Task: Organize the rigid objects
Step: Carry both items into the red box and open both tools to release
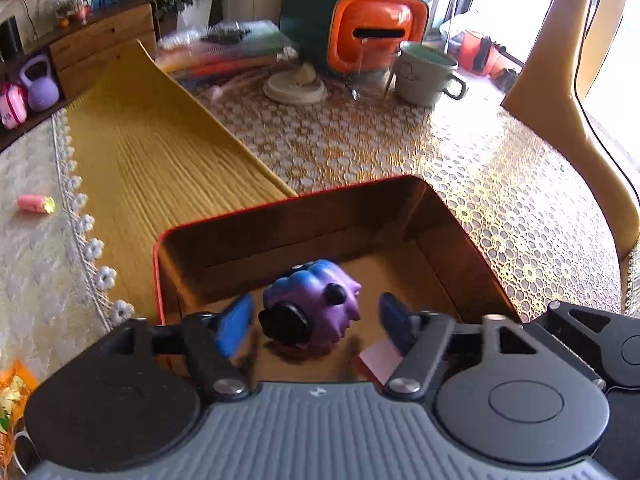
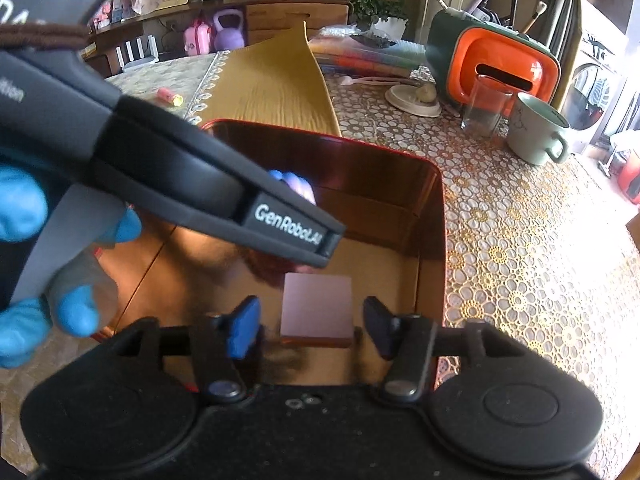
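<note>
I am holding the left gripper [image 1: 314, 322] spread around the purple toy [image 1: 316, 310] and the right gripper [image 2: 310, 326] spread around the pink block [image 2: 316, 306], both pieces lying inside the red box [image 1: 288, 200]; a pink item [image 1: 35, 204] is waiting outside on the table.

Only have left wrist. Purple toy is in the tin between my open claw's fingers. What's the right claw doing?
Observer: The right claw is open over the same red tin. A pink block is between its fingers, and the pads are clear of it.
Operator: Block down flat?
Observer: It appears to rest on the tin floor, top face level.
Operator: Anything crossing the tin?
Observer: A blue-gloved hand holds the left tool. Its body slants over the tin's left half and hides most of the purple toy.
</note>
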A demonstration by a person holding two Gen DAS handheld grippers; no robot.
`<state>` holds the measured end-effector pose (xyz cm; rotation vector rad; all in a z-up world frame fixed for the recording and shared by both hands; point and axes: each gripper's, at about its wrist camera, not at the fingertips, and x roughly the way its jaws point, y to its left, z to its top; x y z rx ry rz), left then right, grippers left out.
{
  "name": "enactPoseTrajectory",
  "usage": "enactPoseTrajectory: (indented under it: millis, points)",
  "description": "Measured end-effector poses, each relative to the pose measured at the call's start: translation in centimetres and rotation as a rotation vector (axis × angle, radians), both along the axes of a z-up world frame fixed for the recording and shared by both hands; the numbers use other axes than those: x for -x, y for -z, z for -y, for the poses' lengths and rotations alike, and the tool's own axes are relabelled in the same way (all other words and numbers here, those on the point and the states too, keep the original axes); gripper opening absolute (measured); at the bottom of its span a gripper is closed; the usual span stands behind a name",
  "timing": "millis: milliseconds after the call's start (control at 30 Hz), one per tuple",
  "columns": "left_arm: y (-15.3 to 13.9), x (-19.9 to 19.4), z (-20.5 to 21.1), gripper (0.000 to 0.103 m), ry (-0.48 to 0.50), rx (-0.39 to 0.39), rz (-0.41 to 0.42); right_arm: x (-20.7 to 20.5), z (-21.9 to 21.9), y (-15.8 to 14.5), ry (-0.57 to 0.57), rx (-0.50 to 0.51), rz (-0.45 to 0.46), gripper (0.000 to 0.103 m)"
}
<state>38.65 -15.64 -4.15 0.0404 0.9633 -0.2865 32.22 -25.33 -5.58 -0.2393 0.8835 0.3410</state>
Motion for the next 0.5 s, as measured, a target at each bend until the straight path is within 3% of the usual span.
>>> enactPoseTrajectory:
  millis: [233,500]
  points:
    - [-2.0,1.9,-0.8,0.078,-0.001,0.031,0.052,0.9,0.3,-1.0,0.017,-0.037,0.025,0.062]
    - [-4.5,5.2,-2.6,0.078,-0.031,0.036,0.117,3.2,0.2,-3.0,0.034,-0.046,0.079,0.080]
